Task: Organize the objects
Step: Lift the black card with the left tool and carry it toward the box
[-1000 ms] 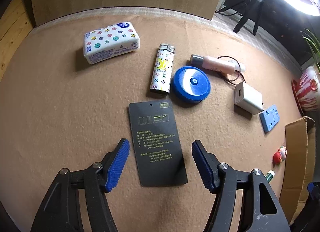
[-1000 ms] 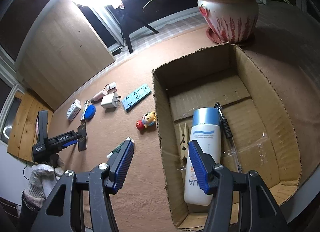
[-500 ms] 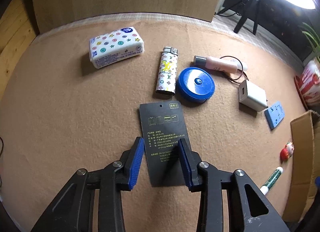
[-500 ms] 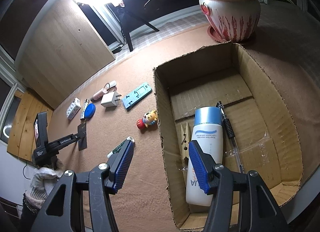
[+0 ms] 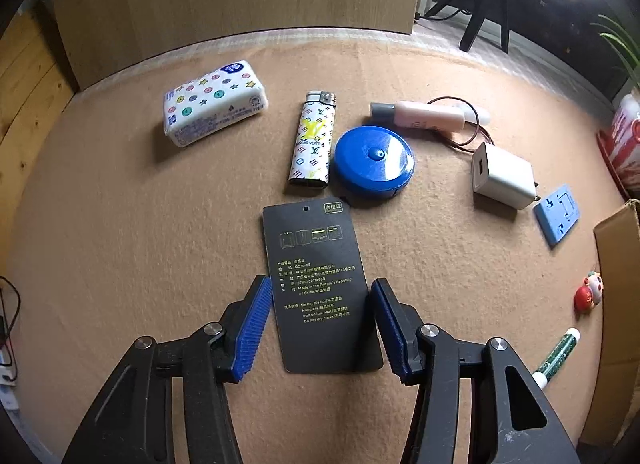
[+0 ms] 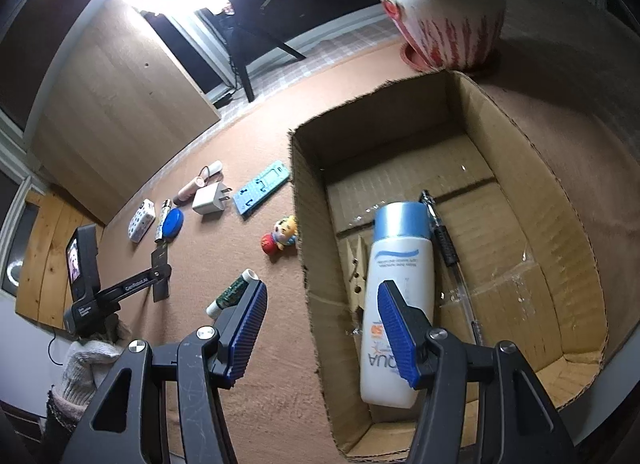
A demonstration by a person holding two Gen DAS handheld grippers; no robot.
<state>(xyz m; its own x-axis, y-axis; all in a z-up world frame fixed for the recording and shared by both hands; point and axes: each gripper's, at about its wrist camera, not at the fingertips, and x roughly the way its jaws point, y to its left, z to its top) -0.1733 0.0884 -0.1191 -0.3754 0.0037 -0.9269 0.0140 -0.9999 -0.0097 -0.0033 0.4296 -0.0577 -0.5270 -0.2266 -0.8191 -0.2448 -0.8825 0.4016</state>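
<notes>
A black printed card (image 5: 320, 284) lies flat on the tan mat, its near half between the blue pads of my left gripper (image 5: 318, 328), which is open and straddles it without clear contact. The card also shows small in the right wrist view (image 6: 160, 264). My right gripper (image 6: 320, 332) is open and empty, hovering over the near left wall of a cardboard box (image 6: 304, 264). The box holds a white lotion bottle (image 6: 396, 304), a black pen (image 6: 440, 232) and a wooden clothespin (image 6: 356, 268).
Beyond the card lie a tissue pack (image 5: 214, 102), patterned lighter (image 5: 314, 144), blue round tape measure (image 5: 374, 162), pink tube (image 5: 424, 116), white charger (image 5: 502, 178) and blue phone stand (image 5: 558, 218). A small figurine (image 5: 588, 292) and green tube (image 5: 558, 356) lie near the box. A potted plant (image 6: 444, 12) stands behind the box.
My left gripper closed in on the black card half a second ago and has now opened wider again; the card still lies flat on the mat. The right gripper has barely moved.
</notes>
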